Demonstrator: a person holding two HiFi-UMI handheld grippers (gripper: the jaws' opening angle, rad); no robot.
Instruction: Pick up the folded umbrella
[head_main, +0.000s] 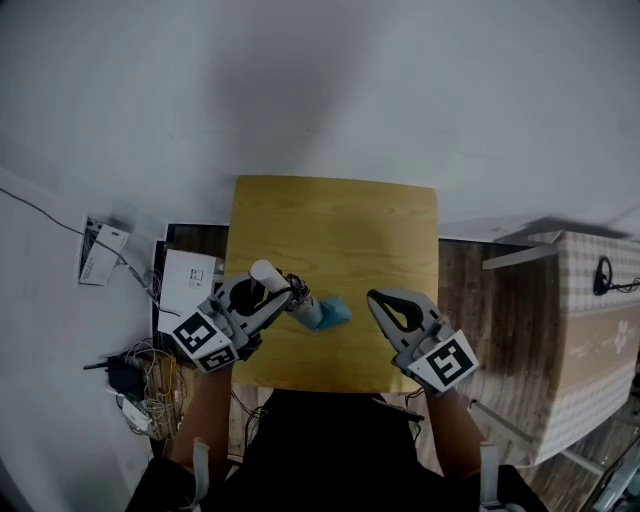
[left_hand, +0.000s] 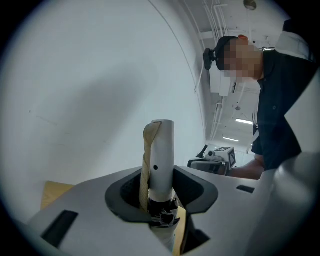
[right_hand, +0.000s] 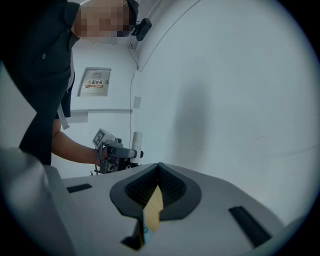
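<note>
A wooden table (head_main: 340, 220) stands against the wall. Low over its near edge, the left gripper (head_main: 290, 297) is clamped on the folded umbrella (head_main: 322, 312). It grips the stiff white handle (left_hand: 161, 150), probably the firmest hold, and the soft blue cloth points toward the right gripper (head_main: 375, 298). That one waits nearby, jaws together on nothing. I can't tell whether the cloth touches the wood.

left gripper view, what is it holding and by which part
The folded umbrella, clamped between the jaws near the base of its white handle.
</note>
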